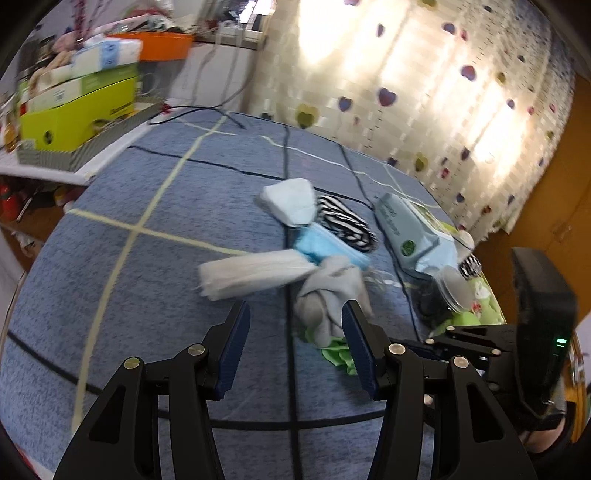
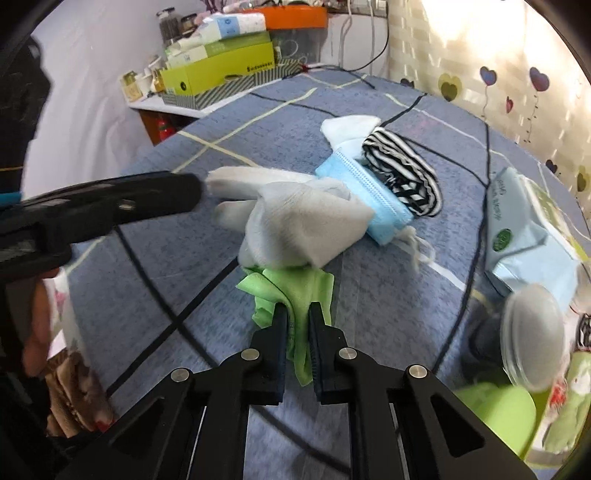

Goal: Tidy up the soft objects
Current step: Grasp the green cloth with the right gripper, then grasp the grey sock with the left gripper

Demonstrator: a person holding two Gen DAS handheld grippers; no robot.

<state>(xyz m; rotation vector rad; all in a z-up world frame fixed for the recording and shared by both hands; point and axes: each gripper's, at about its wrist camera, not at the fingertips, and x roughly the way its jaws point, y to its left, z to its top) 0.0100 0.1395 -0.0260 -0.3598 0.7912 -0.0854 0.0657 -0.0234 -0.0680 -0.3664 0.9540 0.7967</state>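
Note:
Soft items lie in a loose heap on the blue bedspread (image 1: 155,280). My right gripper (image 2: 298,308) is shut on a green cloth (image 2: 299,291), whose far end is tucked under a grey sock (image 2: 295,229). Behind the sock lie a white towel (image 1: 251,273), a light blue face mask (image 2: 365,192), a black-and-white striped cloth (image 2: 402,173) and a pale folded cloth (image 2: 351,129). My left gripper (image 1: 295,314) is open above the bedspread, just short of the grey sock (image 1: 328,295), with nothing between its fingers. Its body shows at the left of the right wrist view.
A blue wipes pack (image 2: 524,236) and a lidded glass jar (image 2: 532,347) lie at the right by green items. A shelf at the back left holds a lime green box (image 1: 77,114), tissue packs and an orange tub (image 2: 295,16). Curtains hang behind the bed.

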